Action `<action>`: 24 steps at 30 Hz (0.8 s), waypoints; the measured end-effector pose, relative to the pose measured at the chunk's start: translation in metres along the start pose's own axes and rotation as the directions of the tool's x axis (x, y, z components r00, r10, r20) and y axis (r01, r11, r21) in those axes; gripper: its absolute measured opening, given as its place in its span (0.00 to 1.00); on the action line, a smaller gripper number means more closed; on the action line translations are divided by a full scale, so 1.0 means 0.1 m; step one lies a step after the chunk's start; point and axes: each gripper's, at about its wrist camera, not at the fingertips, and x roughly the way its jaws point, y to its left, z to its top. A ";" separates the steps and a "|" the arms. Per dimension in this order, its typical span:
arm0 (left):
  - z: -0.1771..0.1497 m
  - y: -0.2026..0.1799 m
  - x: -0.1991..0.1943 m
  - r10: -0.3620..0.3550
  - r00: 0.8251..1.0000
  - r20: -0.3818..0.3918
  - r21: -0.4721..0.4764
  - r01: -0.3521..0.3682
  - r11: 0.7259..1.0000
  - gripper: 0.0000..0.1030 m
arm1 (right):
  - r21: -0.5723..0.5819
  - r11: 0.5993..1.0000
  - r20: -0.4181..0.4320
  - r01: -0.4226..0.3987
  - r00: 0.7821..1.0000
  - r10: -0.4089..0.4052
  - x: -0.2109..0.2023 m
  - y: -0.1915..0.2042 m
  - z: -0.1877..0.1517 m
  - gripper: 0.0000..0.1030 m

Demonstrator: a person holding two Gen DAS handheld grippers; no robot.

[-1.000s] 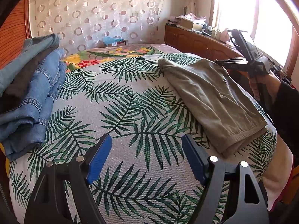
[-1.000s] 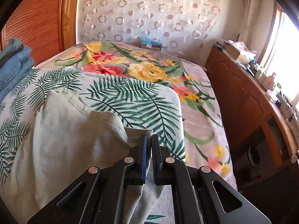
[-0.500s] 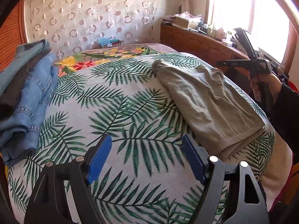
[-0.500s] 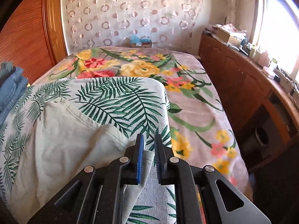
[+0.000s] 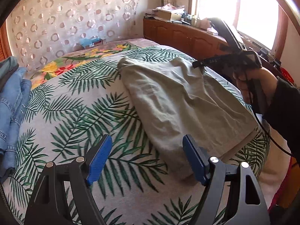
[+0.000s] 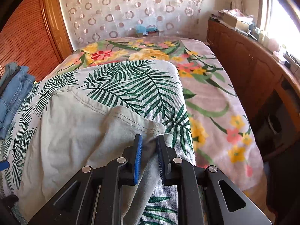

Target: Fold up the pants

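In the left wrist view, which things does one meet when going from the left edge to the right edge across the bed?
Stack of blue jeans → palm-leaf blanket → grey-green pants → right gripper, at the pants' far corner → person's hand holding it.

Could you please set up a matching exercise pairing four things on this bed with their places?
Things:
1. khaki pants
2. blue jeans
3. palm-leaf cover
4. blue box

Places:
A. stacked at the bed's left edge
B. at the far end of the bed, against the circle-patterned curtain
C. spread over the near part of the bed, on top of the floral blanket
D. lying folded on the palm-leaf cover, one corner between the opening jaws of the right claw

Pairs: 1-D, 2-A, 3-C, 4-B
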 end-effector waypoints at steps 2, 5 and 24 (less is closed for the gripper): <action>-0.01 -0.05 0.04 0.001 1.000 -0.012 0.010 -0.001 1.000 0.76 | -0.011 1.000 0.004 0.003 1.000 -0.003 0.02 0.02 0.01 0.15; -0.04 -0.08 0.08 0.004 1.000 -0.026 0.020 -0.003 1.000 0.76 | -0.049 0.998 0.046 0.029 0.999 -0.027 -0.03 0.06 0.01 0.01; -0.10 -0.09 0.04 -0.003 1.000 -0.026 0.008 0.003 1.000 0.76 | -0.047 0.997 0.070 0.054 0.996 -0.050 -0.42 0.17 -0.15 0.12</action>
